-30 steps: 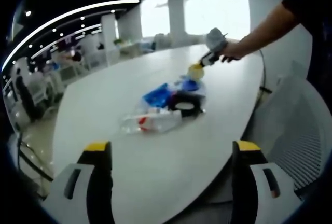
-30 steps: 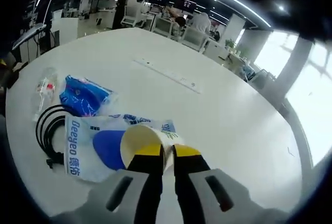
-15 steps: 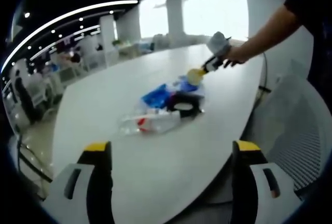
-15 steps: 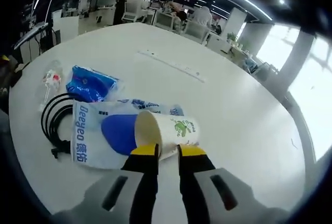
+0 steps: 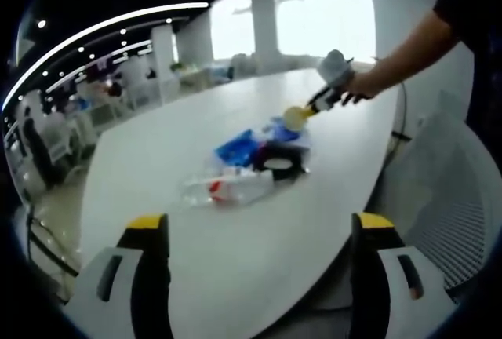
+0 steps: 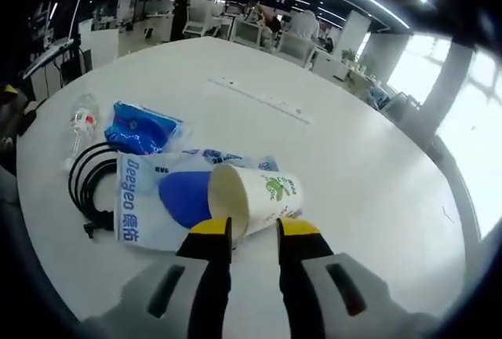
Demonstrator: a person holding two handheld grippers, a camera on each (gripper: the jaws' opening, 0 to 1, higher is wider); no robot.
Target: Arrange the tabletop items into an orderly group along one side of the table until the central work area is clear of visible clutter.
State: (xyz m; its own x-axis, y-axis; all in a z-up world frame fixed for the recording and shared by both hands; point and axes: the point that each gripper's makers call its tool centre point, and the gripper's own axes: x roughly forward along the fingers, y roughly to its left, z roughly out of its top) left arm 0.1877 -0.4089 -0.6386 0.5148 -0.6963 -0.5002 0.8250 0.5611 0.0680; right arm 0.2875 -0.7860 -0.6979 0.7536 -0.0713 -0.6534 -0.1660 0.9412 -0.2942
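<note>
Cup (image 6: 249, 198) lies sideways between our right gripper's (image 6: 252, 229) jaws, clamped at the rim; our left gripper (image 5: 259, 225) hangs wide apart over the table (image 5: 235, 260).

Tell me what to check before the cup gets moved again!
1. Right gripper at the paper cup: ok, cup lies on its side between the fingers.
2. Grip firm on the cup: cannot tell.
3. Cup empty: cannot tell.
4. Left gripper free: ok, open, holding nothing.
5. Clutter grouped: not ok; cable, blue packet, white bag and bottle lie loosely together.
6. Bare table beyond the cup: ok.
</note>
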